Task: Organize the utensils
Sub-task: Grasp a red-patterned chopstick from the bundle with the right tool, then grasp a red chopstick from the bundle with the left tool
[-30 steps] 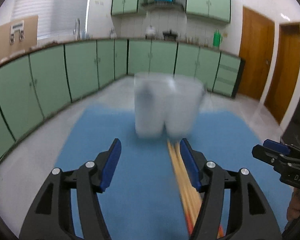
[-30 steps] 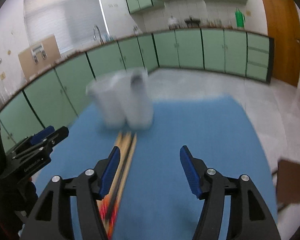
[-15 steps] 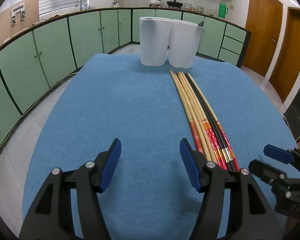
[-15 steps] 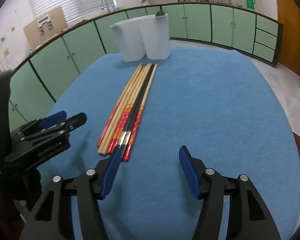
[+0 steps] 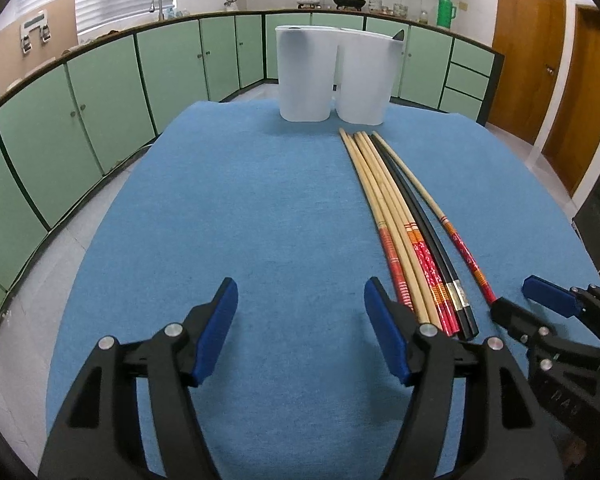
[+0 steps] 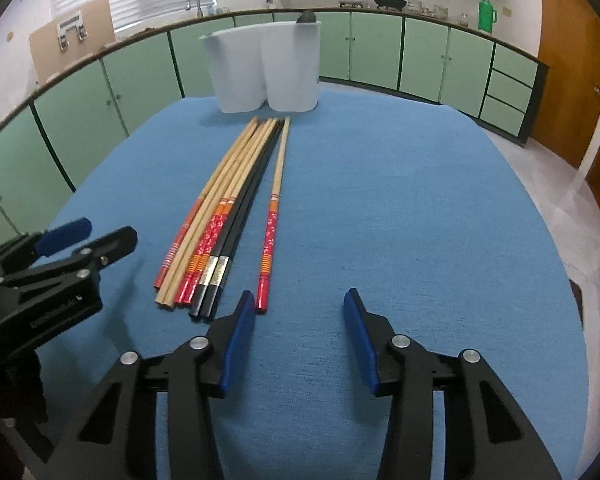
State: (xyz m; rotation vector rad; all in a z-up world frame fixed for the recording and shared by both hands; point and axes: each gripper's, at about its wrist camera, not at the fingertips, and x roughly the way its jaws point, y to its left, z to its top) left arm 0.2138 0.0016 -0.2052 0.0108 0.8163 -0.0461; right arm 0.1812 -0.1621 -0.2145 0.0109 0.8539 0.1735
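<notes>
Both grippers empty, jaws wide — left gripper (image 5: 300, 326), right gripper (image 6: 298, 326) low over blue mat (image 6: 420, 208). Chopsticks (image 6: 224, 216) bundled ahead; one stray beside right finger. Take the stray first, by its red end, then carry it to white holders (image 6: 266, 74) at far edge.

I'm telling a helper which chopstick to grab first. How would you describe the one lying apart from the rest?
On the blue mat, before the two white containers, lies a chopstick bundle. The lone chopstick lies just right of it, separated by a gap: pale wood, red patterned handle.
</notes>
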